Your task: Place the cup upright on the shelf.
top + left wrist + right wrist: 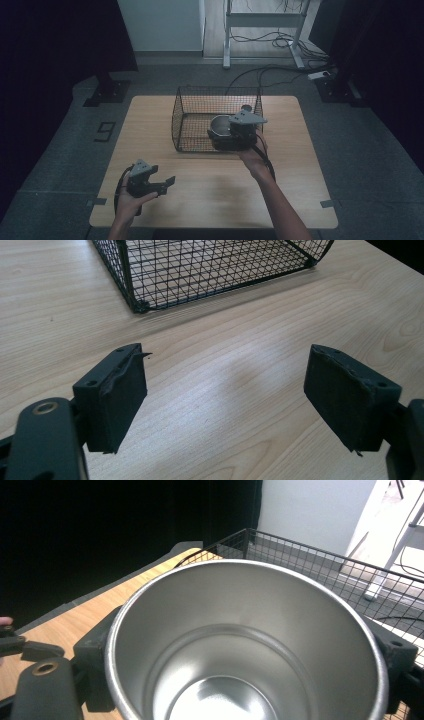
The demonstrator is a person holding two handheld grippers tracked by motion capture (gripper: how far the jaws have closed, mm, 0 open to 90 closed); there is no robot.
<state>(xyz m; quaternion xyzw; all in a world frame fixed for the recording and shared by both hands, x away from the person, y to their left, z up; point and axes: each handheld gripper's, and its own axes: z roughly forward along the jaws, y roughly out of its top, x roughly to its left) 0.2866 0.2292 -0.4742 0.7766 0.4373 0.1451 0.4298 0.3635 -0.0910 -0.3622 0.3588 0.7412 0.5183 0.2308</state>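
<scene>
The right gripper (227,134) is clenched on a metal cup (220,126): in the right gripper view its two black jaws sit against opposite sides of the cup's (245,645) wall, just below the rim. The cup is upright, its mouth facing up, its polished inside bare down to the bottom. In the high view the cup sits at the near right corner of the wire basket (192,120), over the basket's front edge and right end; whether its base rests on the basket's floor or hangs above it cannot be told. The person's right hand (255,157) grips the body of that gripper from the near side of the basket, the forearm running back toward the near edge of the counter (300,200).

The basket is black mesh, open at the top, and stands on the middle of the far half of the wooden counter. Its mesh wall (320,565) rises behind the cup in the right gripper view.

The left gripper (165,185) is released, its jaws standing wide apart with only bare wood between them. It is well apart from the basket, toward the counter's near left corner, held in the person's left hand (127,200). In the left gripper view (225,405) the near left corner of the basket (137,302) lies ahead of the jaws.
</scene>
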